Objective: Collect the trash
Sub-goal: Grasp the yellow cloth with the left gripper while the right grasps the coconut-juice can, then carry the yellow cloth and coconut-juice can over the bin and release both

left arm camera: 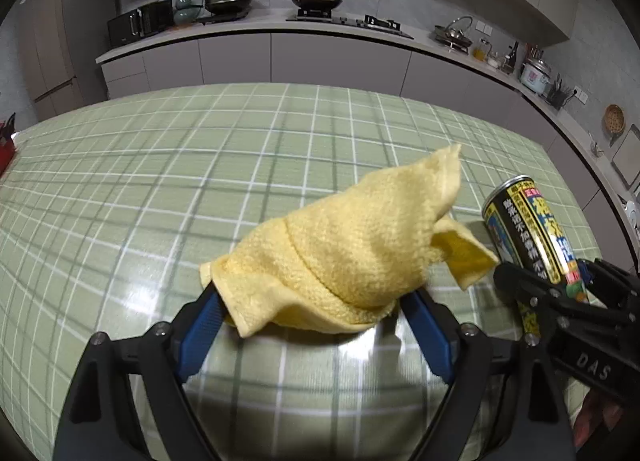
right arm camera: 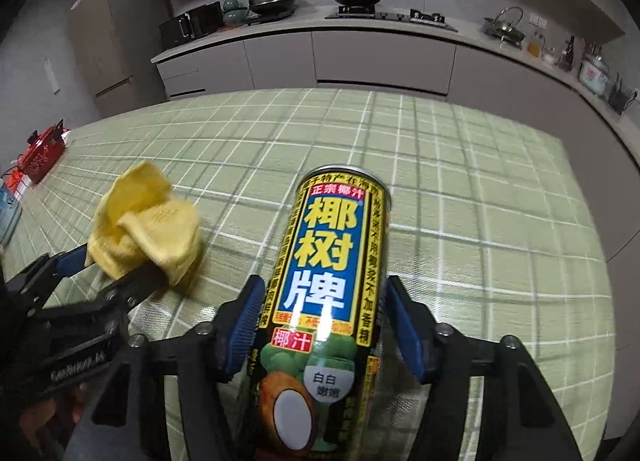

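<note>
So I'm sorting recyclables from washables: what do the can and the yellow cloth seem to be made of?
The can looks like thin metal with a glossy printed coat: a silvery rim at its top and a bright glare streak down the label. The yellow cloth looks like soft woven terry or microfibre, matte, with a nubbly looped texture and a stitched hem; the exact fibre cannot be told.

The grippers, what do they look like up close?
Both the left gripper and the right gripper have black plastic frames with silver screws and blue ribbed pads inside the jaws. White letters are printed on each one's side; the right's read DAS.
</note>
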Demonstrator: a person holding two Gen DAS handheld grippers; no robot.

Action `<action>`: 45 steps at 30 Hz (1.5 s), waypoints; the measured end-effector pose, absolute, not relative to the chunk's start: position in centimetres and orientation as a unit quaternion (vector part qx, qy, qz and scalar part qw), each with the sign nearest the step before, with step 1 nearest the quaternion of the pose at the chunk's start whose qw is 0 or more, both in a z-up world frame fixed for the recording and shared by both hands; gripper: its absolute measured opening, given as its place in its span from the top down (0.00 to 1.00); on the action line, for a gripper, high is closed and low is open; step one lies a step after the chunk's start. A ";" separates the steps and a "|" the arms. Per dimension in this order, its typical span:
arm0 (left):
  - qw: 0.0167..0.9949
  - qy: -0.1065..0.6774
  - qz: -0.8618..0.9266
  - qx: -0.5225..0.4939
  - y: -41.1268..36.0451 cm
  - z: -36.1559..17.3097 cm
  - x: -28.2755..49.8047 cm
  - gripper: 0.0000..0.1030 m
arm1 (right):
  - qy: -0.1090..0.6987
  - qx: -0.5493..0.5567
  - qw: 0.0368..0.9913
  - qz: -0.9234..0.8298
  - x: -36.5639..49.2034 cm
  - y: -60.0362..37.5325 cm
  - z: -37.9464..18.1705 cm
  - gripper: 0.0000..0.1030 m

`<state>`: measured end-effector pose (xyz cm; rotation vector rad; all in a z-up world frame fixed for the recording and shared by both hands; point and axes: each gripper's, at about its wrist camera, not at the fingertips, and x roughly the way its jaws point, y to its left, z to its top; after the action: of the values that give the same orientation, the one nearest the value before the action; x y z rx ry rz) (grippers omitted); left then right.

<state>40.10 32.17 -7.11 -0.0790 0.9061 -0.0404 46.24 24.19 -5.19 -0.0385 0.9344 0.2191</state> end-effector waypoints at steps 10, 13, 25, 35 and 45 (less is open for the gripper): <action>0.906 0.417 -0.048 -0.059 31.5 -6.2 39.2 0.86 | 0.446 -0.028 0.887 0.112 45.5 24.8 -4.5 0.47; 0.908 0.410 -0.050 -0.067 31.3 -5.6 37.8 0.87 | 0.444 -0.024 0.889 0.114 44.8 24.5 -4.0 0.47; 0.920 0.382 -0.055 -0.067 29.3 -3.2 33.8 0.87 | 0.431 -0.014 0.895 0.118 40.3 21.3 -1.9 0.47; 0.921 0.378 -0.068 -0.061 24.9 -2.6 29.9 0.87 | 0.423 -0.008 0.898 0.120 35.0 16.6 -0.4 0.47; 0.925 0.370 -0.067 -0.054 18.6 -1.6 25.7 0.87 | 0.410 0.003 0.903 0.130 29.5 9.5 1.2 0.47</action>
<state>25.72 18.56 -1.60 -0.1102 0.7598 -0.1377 29.46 9.49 1.21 0.0072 0.8479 0.2681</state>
